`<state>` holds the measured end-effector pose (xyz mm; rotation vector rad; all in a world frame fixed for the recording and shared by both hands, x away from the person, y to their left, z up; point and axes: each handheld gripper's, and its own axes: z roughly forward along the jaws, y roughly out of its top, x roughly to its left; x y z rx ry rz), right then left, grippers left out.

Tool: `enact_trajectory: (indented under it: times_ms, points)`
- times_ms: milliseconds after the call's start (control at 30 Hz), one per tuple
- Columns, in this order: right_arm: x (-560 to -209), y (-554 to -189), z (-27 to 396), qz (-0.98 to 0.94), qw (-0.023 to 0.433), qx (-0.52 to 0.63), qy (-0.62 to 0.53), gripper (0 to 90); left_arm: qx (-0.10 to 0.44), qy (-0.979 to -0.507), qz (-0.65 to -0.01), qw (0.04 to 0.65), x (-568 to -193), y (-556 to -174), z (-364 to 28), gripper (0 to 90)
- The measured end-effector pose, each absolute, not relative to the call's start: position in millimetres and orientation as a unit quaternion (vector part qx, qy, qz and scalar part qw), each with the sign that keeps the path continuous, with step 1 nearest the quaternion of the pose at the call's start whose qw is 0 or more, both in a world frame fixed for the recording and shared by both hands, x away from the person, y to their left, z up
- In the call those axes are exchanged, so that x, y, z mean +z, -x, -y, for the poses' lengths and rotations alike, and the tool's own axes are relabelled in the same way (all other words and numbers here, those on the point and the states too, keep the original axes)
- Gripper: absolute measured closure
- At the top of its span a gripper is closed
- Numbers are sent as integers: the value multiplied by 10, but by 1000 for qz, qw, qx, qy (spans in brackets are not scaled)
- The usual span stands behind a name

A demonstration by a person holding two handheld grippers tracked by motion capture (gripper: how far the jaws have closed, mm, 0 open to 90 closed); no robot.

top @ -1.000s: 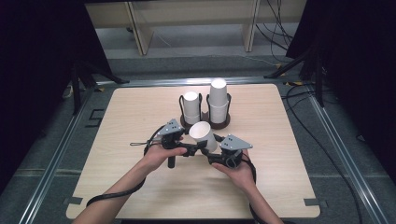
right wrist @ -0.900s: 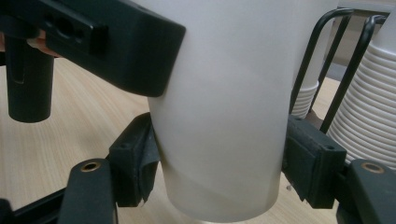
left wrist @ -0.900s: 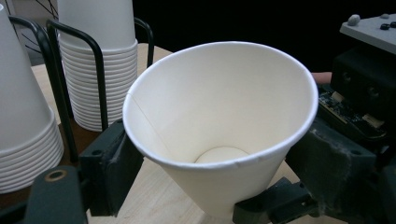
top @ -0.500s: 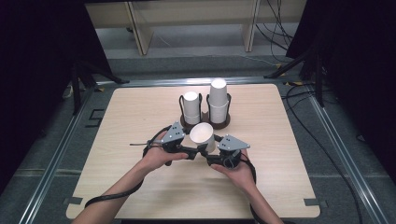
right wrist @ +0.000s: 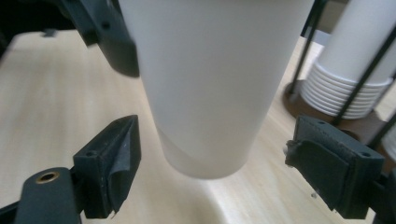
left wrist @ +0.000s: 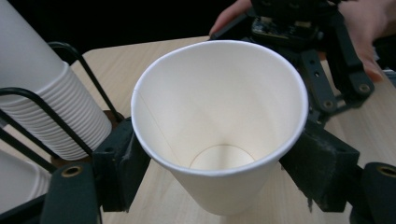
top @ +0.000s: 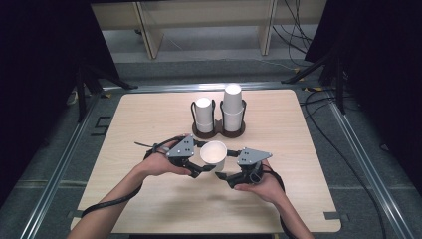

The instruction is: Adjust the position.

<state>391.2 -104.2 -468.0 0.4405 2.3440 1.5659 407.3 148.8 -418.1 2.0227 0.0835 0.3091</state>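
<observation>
We begin with the counter [top: 149, 119], a pale wooden top with a dark two-ring holder [top: 219, 130] standing toward its far side; two stacks of white cups [top: 232, 102] sit upside down in it. Nearer us, above the counter's middle, one paper cup [top: 214, 153] hangs mouth-up and tilted between our two hands, well apart from the holder.

The left claw [top: 201, 168] is clamped on this cup: in the left gripper view its pads [left wrist: 119, 161] press the wall on both sides just below the rim, having just been closing. The right claw [top: 223, 175] has just been opening, and in the right gripper view its jaws stand apart on either side of the cup's [right wrist: 210, 84] lower wall, clear of it.

We judge the cup very light, thin and easily crushed, with a smooth wall that could slip. The rolled rim is its stiffest part, so a gentle hold just under it seems safest; squeezing mid-wall would likely buckle it.

From above, our hands and the grey plates hide both claws' tips, and the cup's base is out of sight. The right gripper view crops the rim.
</observation>
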Motion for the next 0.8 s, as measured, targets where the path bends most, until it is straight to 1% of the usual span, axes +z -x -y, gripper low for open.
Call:
enact_trajectory:
  times_ms: [33,67,200,300,500,567,667,700,800]
  points:
    - [-4683,-3907,1041,-813,133,546,-152,176,127,-846,-29,518,-4188,-4072,-1493,253]
    - [-4685,-3912,1034,-811,136,550,-146,178,124,-847,-27,516,-4198,-4069,-1495,254]
    - [-4695,-3903,995,-818,115,547,-135,197,112,-845,-25,522,-4204,-4076,-1509,255]
    - [-4702,-3922,982,-815,126,551,-127,212,104,-843,-22,527,-4202,-4078,-1519,257]
    - [-4693,-3912,981,-818,109,552,-120,243,92,-843,-11,530,-4206,-4098,-1545,259]
    - [-4694,-3909,986,-817,110,554,-119,245,89,-843,-10,530,-4206,-4098,-1548,259]
    - [-4703,-3908,974,-813,93,563,-116,249,85,-843,-2,532,-4204,-4093,-1544,259]
    - [-4696,-3906,980,-815,103,559,-116,249,87,-844,1,529,-4200,-4096,-1544,259]
    - [-4693,-3902,970,-814,106,559,-114,259,83,-846,4,527,-4201,-4097,-1533,260]
